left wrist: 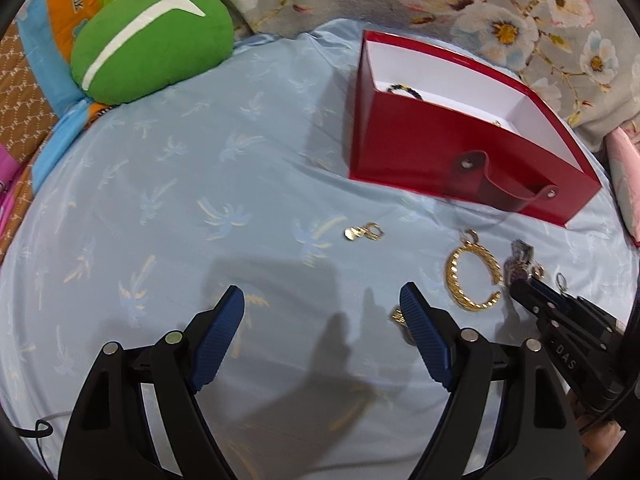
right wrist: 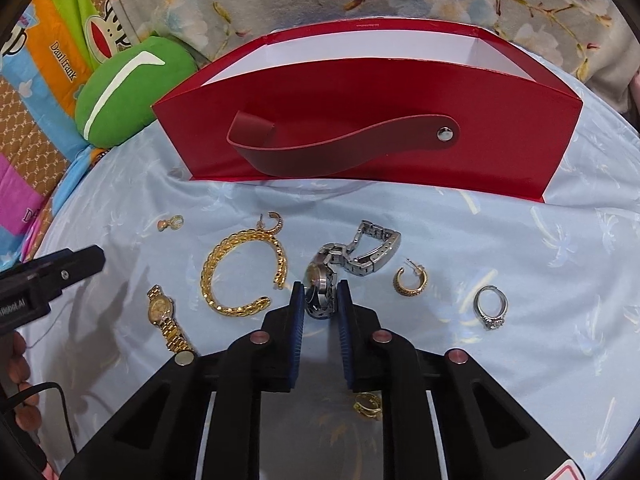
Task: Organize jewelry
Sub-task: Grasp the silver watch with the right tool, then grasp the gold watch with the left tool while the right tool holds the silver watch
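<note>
My right gripper [right wrist: 320,294] is shut on a silver watch [right wrist: 352,260] lying on the light blue sheet, its band trailing toward the red box [right wrist: 360,92]. A gold braided bangle [right wrist: 240,268], a gold watch [right wrist: 164,316], a gold hoop earring [right wrist: 410,282], a silver ring [right wrist: 491,307], a small gold charm [right wrist: 170,223] and a gold ring [right wrist: 367,404] lie around it. My left gripper [left wrist: 322,304] is open and empty above the sheet, left of the bangle [left wrist: 474,276]. The red box [left wrist: 460,152] holds a dark bracelet [left wrist: 404,90].
A green cushion [left wrist: 148,40] sits at the back left on colourful bedding. A floral blanket [left wrist: 500,8] lies behind the box. The right gripper's arm [left wrist: 568,320] shows at the right of the left wrist view.
</note>
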Demonstrator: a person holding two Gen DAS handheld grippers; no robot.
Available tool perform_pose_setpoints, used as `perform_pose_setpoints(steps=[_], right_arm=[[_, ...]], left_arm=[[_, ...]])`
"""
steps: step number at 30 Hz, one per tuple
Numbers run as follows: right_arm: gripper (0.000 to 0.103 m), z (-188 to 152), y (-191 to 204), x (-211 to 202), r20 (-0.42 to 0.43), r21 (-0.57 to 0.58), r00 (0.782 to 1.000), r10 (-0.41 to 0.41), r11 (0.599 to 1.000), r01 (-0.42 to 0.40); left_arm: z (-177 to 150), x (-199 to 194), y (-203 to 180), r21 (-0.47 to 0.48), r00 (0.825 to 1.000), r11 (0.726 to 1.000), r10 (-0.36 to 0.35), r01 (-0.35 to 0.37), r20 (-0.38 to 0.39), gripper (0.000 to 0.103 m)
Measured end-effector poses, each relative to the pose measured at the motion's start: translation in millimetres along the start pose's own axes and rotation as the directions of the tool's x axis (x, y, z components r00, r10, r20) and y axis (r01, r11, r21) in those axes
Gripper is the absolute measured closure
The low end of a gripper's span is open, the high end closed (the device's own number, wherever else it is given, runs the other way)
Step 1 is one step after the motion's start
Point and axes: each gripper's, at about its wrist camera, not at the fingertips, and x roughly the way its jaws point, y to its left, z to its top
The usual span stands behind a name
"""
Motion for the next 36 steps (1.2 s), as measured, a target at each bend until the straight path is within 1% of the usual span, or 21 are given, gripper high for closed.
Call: perform_pose_setpoints(steps=[4, 8, 14, 16, 19, 21, 22, 23, 24, 26, 27, 28, 29, 30, 31, 36], right_arm=[[0.093, -4.2, 3.0, -11.4, 0.021, -0.013, 1.0, -0.002, 1.0, 0.003], [0.093, -11.2, 2.5, -29.9, 0.046, -0.013, 0.999, -0.001, 1.0, 0.001], [0.093, -21.6, -3.3, -61.6, 0.078, -0.005, 0.997, -0.01, 1.0, 0.01], [0.093, -23.7, -6.2, -69.5, 0.083, 0.001, 0.996, -0.013, 1.0, 0.013], [0.093, -26.0, -9.5, -77.9, 0.095, 0.002, 0.995, -0.024, 1.0, 0.024], [0.093, -28.2, -12.3, -82.2, 0.1, 0.009, 0.995, -0.025, 1.0, 0.024], [0.093, -28.8, -13.8, -83.8, 0.102, 0.014, 0.995, -0.023, 1.0, 0.022], [0.093, -29.6, -15.0, -85.0, 0.102, 0.018, 0.995, -0.022, 1.0, 0.02], [0.093, -30.8, -15.9, -85.7, 0.1, 0.021, 0.995, -0.02, 1.0, 0.018], [0.093, -33.2, -17.3, -87.3, 0.098, 0.024, 0.995, -0.017, 1.0, 0.015], [0.093, -34.7, -17.5, -87.8, 0.096, 0.026, 0.995, -0.016, 1.0, 0.014], [0.093, -36.3, -17.6, -88.5, 0.094, 0.027, 0.995, -0.014, 1.0, 0.011], [0.093, -37.7, -17.4, -89.4, 0.093, 0.028, 0.996, -0.012, 1.0, 0.01], [0.093, -39.1, -17.4, -90.5, 0.094, 0.028, 0.996, -0.011, 1.0, 0.008], [0.093, -40.2, -17.4, -91.7, 0.094, 0.029, 0.995, -0.01, 1.0, 0.007], [0.093, -41.5, -18.0, -98.5, 0.108, 0.037, 0.994, -0.011, 0.999, 0.007]], left_arm=[[-7.2, 3.3, -10.5, -0.012, 0.998, 0.999, -0.054, 0.053, -0.041, 0.025], [-12.8, 6.9, -21.6, -0.021, 0.993, 0.996, -0.093, 0.092, -0.07, 0.025], [-18.8, 21.4, -39.6, -0.019, 0.985, 0.992, -0.123, 0.122, -0.122, 0.025], [-20.3, 27.2, -44.6, -0.019, 0.984, 0.993, -0.114, 0.113, -0.136, 0.025], [-21.9, 28.2, -52.7, 0.019, 0.99, 0.998, -0.065, 0.068, -0.122, 0.026], [-24.1, 27.8, -56.5, 0.051, 0.993, 0.998, -0.024, 0.03, -0.115, 0.031], [-25.4, 27.2, -57.7, 0.067, 0.994, 0.998, -0.011, 0.019, -0.112, 0.036], [-27.1, 25.5, -57.8, 0.081, 0.994, 0.997, -0.01, 0.019, -0.107, 0.04], [-28.1, 24.1, -57.1, 0.083, 0.994, 0.996, -0.018, 0.027, -0.108, 0.042], [-29.6, 21.3, -54.2, 0.086, 0.994, 0.996, -0.025, 0.035, -0.11, 0.053], [-30.5, 19.8, -52.4, 0.085, 0.994, 0.996, -0.03, 0.04, -0.109, 0.056], [-31.1, 18.5, -50.4, 0.084, 0.994, 0.995, -0.034, 0.044, -0.107, 0.063], [-31.9, 17.0, -48.9, 0.082, 0.994, 0.996, -0.039, 0.048, -0.107, 0.072], [-32.5, 16.0, -46.9, 0.075, 0.993, 0.996, -0.049, 0.057, -0.107, 0.076], [-32.5, 15.6, -45.3, 0.067, 0.992, 0.995, -0.06, 0.068, -0.112, 0.085], [-34.2, 13.7, -36.7, 0.033, 0.984, 0.992, -0.119, 0.124, -0.135, 0.09]])
